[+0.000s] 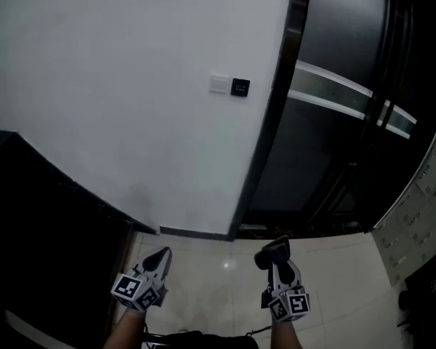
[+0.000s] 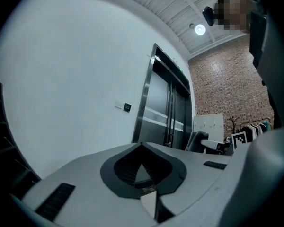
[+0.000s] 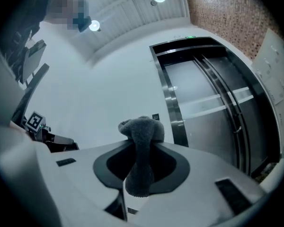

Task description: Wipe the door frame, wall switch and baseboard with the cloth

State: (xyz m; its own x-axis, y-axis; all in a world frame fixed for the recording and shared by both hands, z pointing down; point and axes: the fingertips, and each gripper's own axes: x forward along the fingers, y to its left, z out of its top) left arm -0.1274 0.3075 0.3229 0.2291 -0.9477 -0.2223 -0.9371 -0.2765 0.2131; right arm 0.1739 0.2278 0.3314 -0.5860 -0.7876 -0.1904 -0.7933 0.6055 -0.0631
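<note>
a grey cloth (image 3: pixel 141 141) sits pinched in the closed jaws of the right gripper (image 1: pixel 276 259), low before the dark door frame (image 1: pixel 272 115). the left gripper (image 1: pixel 157 259) hangs alongside, jaws together and empty, facing the baseboard (image 1: pixel 192 233), the wall switch (image 1: pixel 219 83) high above.

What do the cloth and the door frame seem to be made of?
The cloth looks like soft grey fleece or microfibre: its surface is fuzzy and it bunches into folds. The door frame seems to be smooth metal, perhaps stainless steel: it shows a long bright sheen.
</note>
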